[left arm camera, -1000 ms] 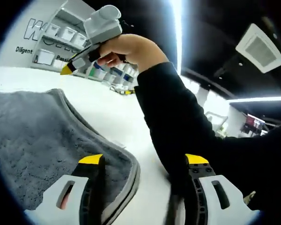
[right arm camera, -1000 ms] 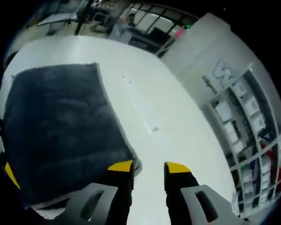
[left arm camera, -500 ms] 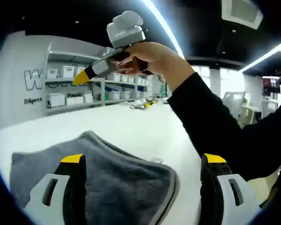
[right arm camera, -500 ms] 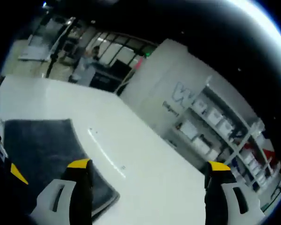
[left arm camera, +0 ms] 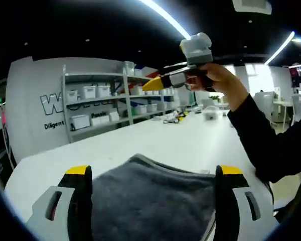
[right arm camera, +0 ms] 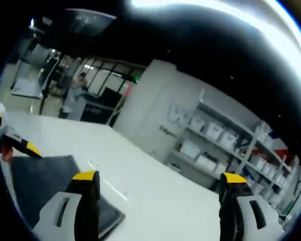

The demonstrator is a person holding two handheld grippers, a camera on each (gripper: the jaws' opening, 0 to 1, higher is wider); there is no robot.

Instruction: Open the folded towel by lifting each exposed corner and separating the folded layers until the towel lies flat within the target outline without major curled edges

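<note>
The left tongs (left arm camera: pixel 153 173) hang released, jaws spread wide and holding nothing, low over the grey towel (left arm camera: pixel 155 201), which lies on the white bench (left arm camera: pixel 155 140). In the left gripper view the cloth sits between and just beyond the two yellow tips, its piped edge running across the near middle and a corner falling off toward the right jaw. The risk on this side, as I judge it, is a blind grab: closing from here would pinch the thick plush middle and drag every layer together instead of peeling one, bunching the towel and pushing it off its place (no target outline can be made out, so drift would be hard to notice).

Further right in that view the right tongs (left arm camera: pixel 151 84) are held high in the person's hand (left arm camera: pixel 215 80), well clear of the cloth. In the right gripper view they (right arm camera: pixel 160 176) also stand wide open and empty, aimed level across the bench toward the shelving (right arm camera: pixel 226 140), with the towel (right arm camera: pixel 40 181) low at the left beside the left jaw. Coming down from that height and tilt could miss the corner, or curl the edge under
</note>
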